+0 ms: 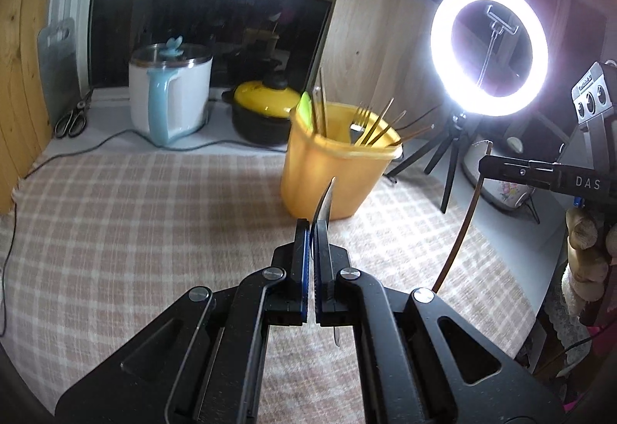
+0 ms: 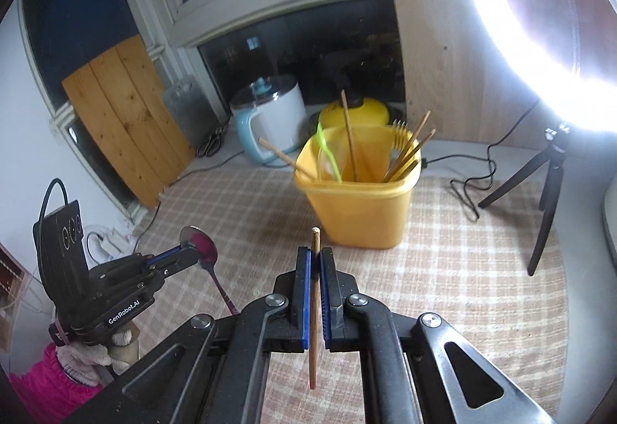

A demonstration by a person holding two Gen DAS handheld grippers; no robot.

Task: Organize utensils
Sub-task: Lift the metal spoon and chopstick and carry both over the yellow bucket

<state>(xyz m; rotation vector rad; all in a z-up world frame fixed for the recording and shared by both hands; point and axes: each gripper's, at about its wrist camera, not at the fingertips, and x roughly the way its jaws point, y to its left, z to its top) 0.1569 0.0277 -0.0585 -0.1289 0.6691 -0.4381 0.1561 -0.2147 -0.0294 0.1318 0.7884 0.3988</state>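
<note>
both grippers are loaded and held above the checked tablecloth (image 1: 135, 215), short of the yellow bin (image 2: 358, 208) that already stands full of chopsticks, a fork (image 1: 360, 115) and a green utensil (image 2: 327, 154). the left gripper (image 1: 313, 227) is clenched on a metal spoon (image 2: 200, 246): its own camera sees the spoon edge-on, poking out past the pads toward the bin, while the right wrist view shows the bowl sticking out of the jaws and the handle hanging below. the right gripper (image 2: 316, 254) is clamped on a single wooden chopstick (image 2: 314, 308), which runs between the blue pads with its tip just ahead of them and its long end trailing back underneath. so the step in hand looks like the carry, with each utensil lifted and the drop into the bin not yet made. the next move calls for bringing one gripper over the bin's open rim, tipping the utensil so its lower end clears the wall, and only then letting go. the sticks already leaning across the opening leave little free space, and the two grippers would likely crowd each other, so going one at a time seems wise.
</note>
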